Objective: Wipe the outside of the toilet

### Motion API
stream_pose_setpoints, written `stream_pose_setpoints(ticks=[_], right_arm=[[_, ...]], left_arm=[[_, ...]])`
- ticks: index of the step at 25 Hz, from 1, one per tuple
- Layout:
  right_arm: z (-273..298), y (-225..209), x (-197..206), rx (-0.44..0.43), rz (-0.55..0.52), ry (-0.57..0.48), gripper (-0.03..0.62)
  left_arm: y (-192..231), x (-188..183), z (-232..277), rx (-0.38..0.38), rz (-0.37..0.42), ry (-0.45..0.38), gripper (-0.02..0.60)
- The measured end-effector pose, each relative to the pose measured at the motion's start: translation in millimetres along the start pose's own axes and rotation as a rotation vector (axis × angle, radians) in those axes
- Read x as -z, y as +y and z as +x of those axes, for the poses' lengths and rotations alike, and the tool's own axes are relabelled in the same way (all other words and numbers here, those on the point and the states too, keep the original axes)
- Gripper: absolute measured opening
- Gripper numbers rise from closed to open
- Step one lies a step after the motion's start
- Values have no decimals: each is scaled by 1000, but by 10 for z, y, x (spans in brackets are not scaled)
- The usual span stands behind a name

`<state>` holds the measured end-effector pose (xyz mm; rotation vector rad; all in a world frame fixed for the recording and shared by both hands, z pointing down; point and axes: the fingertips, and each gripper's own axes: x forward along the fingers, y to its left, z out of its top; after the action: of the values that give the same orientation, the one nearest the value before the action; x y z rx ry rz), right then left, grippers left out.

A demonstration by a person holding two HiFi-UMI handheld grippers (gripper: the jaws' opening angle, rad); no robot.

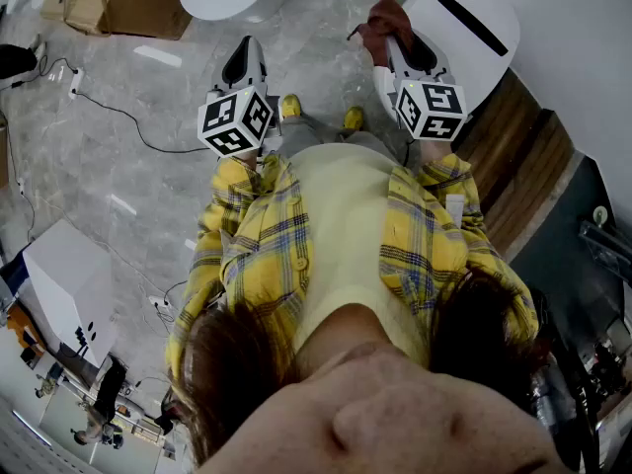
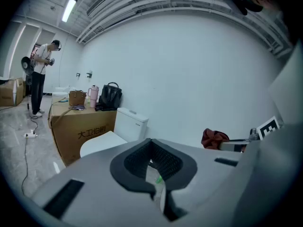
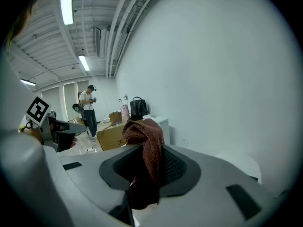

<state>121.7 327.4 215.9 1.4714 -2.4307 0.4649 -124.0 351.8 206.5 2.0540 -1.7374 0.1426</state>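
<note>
Right hand-held gripper (image 3: 147, 176): clamped on the dark red cloth (image 3: 150, 143).
Left hand-held gripper (image 2: 158, 176): jaws together, nothing between them.
Toilet (image 1: 472, 16): at the floor's (image 1: 128, 156) right edge, just beyond the cloth.
Cloth handling: probably soft, light and limp; best pinched at a bunched fold.

Grey marble-look floor (image 1: 148, 196), black cable (image 1: 118, 114) across it at 10 o'clock. Wood planking (image 1: 513, 141) at 3 o'clock, by the plain white wall (image 2: 189, 70). Ribbed ceiling, tube light (image 2: 69, 9) on. Cardboard box (image 2: 80, 129) at 9 o'clock in the left gripper view, black bag (image 2: 110, 97) on top.
</note>
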Motion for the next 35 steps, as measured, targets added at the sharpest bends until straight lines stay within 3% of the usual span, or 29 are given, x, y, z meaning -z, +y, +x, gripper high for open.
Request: stream_pose_setpoints(ticks=[25,35], right_arm=[[170,-234,82,-107,-10,19,122],[740,148,-208,-83,-25,15,121]], left_arm=[[-295,183,174,-82,10,8,2],[390,-126,382,-73,-28,-11,2]])
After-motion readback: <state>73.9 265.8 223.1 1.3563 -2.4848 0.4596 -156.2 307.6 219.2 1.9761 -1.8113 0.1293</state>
